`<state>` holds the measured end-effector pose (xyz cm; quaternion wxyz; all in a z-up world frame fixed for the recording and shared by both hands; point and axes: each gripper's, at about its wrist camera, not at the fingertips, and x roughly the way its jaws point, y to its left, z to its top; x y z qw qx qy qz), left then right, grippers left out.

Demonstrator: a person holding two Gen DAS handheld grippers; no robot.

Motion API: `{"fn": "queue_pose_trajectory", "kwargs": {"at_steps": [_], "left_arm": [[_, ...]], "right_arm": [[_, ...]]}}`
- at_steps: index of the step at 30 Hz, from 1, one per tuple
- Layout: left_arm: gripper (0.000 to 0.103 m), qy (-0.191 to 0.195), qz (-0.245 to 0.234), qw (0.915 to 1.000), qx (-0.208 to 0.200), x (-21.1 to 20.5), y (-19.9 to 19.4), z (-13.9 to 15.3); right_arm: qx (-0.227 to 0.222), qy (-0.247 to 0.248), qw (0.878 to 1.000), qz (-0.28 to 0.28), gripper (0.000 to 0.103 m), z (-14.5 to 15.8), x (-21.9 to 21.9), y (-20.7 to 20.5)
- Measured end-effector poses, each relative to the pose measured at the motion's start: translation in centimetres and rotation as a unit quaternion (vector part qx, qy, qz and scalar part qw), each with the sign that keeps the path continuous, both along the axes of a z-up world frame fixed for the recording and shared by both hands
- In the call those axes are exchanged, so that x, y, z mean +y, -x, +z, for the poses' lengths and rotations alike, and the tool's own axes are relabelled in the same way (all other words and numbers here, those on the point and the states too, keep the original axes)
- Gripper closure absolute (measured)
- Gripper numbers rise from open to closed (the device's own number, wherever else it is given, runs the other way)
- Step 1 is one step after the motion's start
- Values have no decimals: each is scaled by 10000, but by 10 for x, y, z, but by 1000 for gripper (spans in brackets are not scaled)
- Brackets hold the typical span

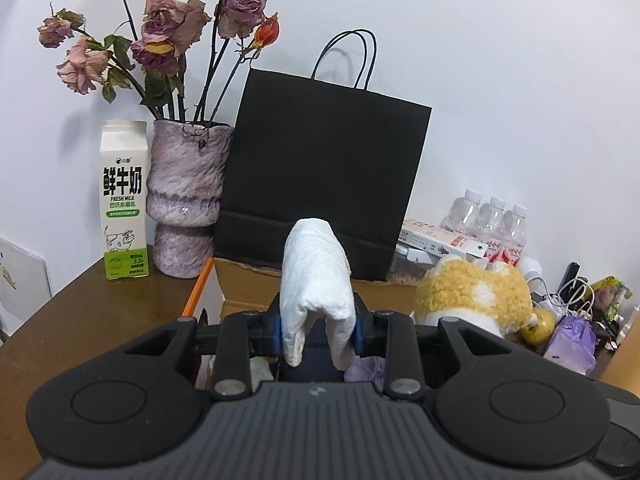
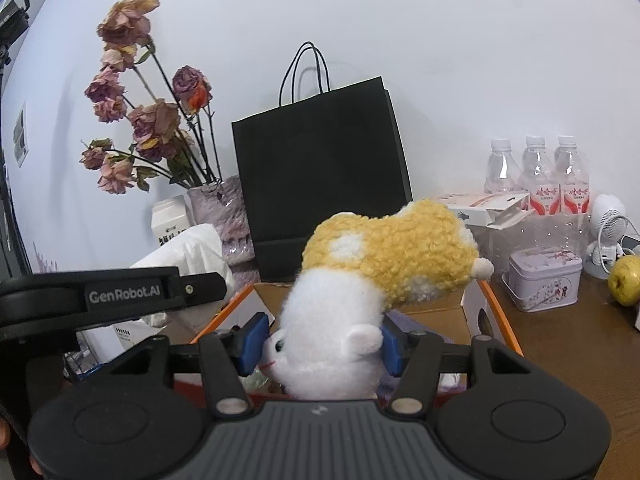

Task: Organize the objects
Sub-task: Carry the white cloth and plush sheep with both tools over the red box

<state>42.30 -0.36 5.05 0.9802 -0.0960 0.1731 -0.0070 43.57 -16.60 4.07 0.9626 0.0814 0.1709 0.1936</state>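
Observation:
My left gripper [image 1: 318,330] is shut on a folded white paper towel [image 1: 316,280] and holds it above an open cardboard box [image 1: 240,284] with an orange rim. My right gripper [image 2: 320,346] is shut on a yellow and white plush toy [image 2: 384,264], held over the same box [image 2: 472,304]. The plush also shows at the right of the left wrist view [image 1: 472,296]. The towel [image 2: 192,252] and the left gripper's body show at the left of the right wrist view.
A black paper bag [image 1: 324,168] stands behind the box against the wall. A vase of dried roses [image 1: 184,196] and a milk carton [image 1: 124,200] stand left. Water bottles [image 2: 536,172], a tin [image 2: 544,280], a small fan [image 2: 608,224] and an apple [image 2: 626,280] are right.

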Motion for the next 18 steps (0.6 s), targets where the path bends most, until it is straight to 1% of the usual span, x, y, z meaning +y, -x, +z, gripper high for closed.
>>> {"fn": "queue_pose_trajectory", "kwargs": {"at_steps": [7,18], "left_arm": [[72,4,6,10000,62,3,-26,-2],[72,-111,72,9997,209,9,-64,-13]], "right_arm": [[116,-18,9999,73,47,-3,5,-30],[319,-29,9995,59,47,-10,6,-68]]}}
